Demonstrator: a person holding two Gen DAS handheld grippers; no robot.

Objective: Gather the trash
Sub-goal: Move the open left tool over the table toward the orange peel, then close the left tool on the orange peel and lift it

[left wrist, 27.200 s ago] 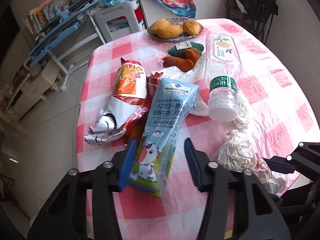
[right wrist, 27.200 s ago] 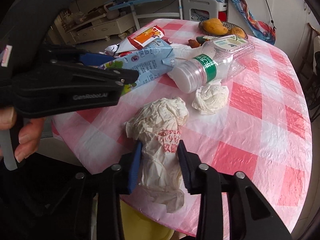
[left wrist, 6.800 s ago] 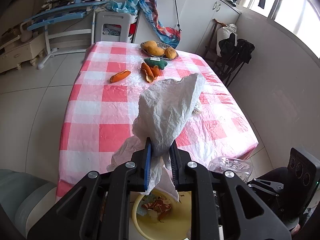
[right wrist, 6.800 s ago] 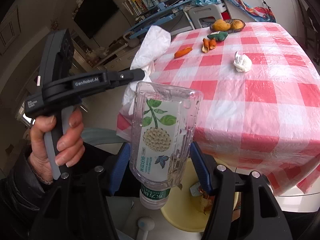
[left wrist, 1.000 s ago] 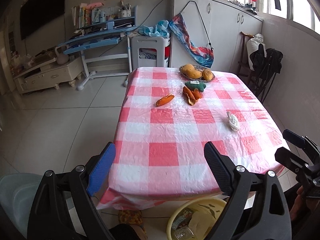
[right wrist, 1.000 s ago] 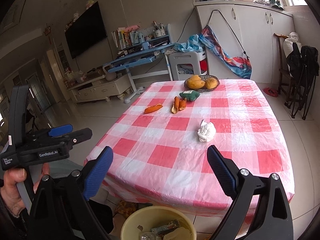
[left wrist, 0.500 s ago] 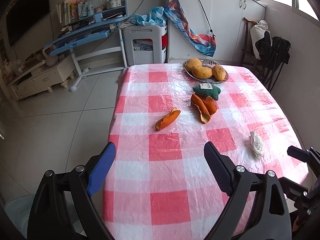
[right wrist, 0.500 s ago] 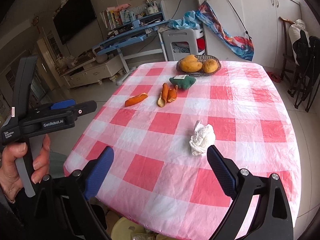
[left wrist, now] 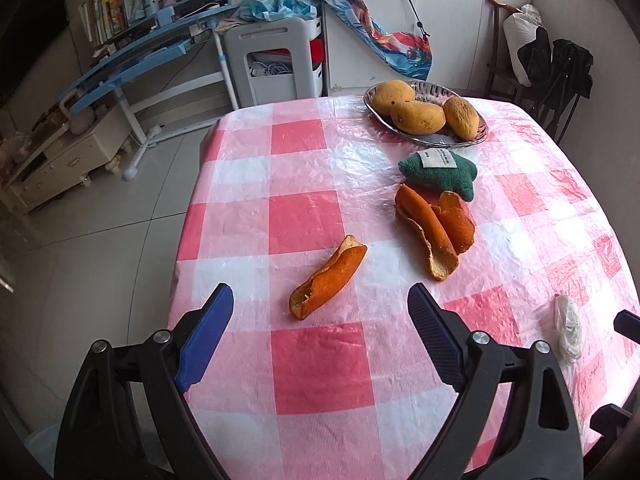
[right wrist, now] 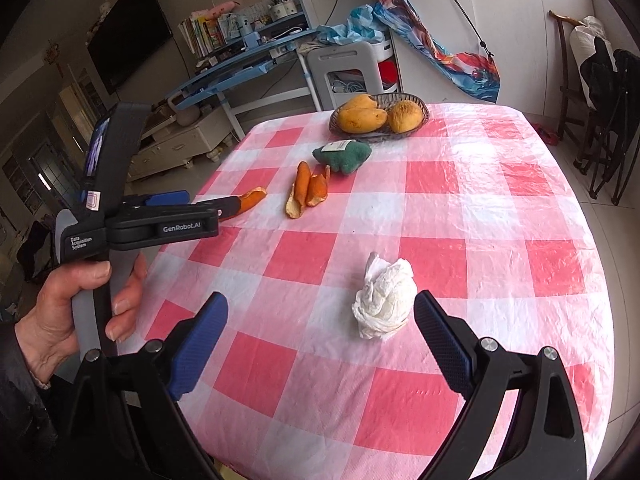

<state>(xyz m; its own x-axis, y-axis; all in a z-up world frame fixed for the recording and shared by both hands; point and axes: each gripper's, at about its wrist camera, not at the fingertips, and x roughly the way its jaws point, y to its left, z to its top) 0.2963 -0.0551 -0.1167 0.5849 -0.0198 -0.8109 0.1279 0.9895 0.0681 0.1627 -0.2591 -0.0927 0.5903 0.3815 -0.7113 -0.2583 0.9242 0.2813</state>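
A curled orange peel [left wrist: 328, 280] lies on the pink-checked table [left wrist: 316, 364], just ahead of my left gripper [left wrist: 320, 302], whose jaws stand wide open and empty. Two larger peels [left wrist: 436, 232] lie further right. In the right wrist view a crumpled white tissue [right wrist: 384, 304] sits just ahead of my right gripper [right wrist: 320, 310], toward its right finger; this gripper is open and touches nothing. The left gripper [right wrist: 200, 204], held by a hand [right wrist: 80, 300], hovers near the small peel [right wrist: 252, 200]. The tissue [left wrist: 568, 328] also shows at the left view's right edge.
A green plush toy [left wrist: 440, 174] with a white label lies beyond the peels. A basket of mangoes [left wrist: 424, 114] stands at the table's far end. Past the table are a white stool [left wrist: 276, 64], a blue desk [right wrist: 248, 64] and dark folded chairs [right wrist: 608, 120].
Both grippers have moved forward and down over the table. The yellow bin below the table edge has left both views. The small peel and the tissue are much closer now.
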